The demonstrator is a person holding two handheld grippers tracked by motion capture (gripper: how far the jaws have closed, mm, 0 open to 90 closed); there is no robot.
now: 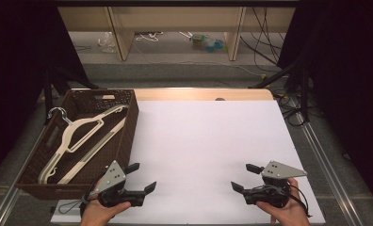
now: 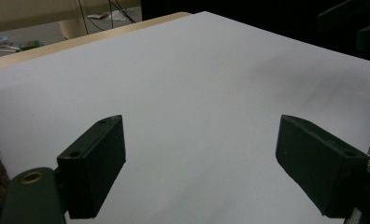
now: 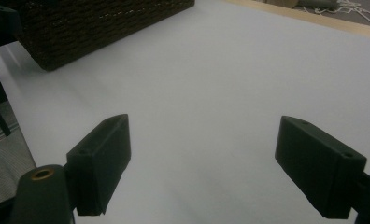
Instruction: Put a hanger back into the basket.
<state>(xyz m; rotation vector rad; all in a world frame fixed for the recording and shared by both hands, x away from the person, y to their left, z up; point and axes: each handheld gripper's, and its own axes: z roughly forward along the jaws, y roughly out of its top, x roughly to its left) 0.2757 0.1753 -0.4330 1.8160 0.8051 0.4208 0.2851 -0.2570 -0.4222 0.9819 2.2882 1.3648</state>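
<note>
I have both grippers resting low over the near edge of the bench (image 1: 208,141), and neither holds anything. The left gripper (image 1: 140,176) sits just beside the near corner of the brown wicker basket (image 1: 128,127), its jaws spread wide with only bare white surface between them in the left gripper view. The right gripper (image 1: 243,177) is well apart from it on the other side, its jaws likewise wide apart and empty (the right gripper view looks across the white top towards the basket's wall).

The hangers (image 1: 81,136), pale cream with a metal hook on the upper one, lie slanted inside the basket, one across the other as far as I can tell. Nothing lies out on the white top.

My reading is that the work with the hangers stands at one of its ends: either they are all stowed and I am finished, or none has been lifted out yet. From this pose I cannot say which.
</note>
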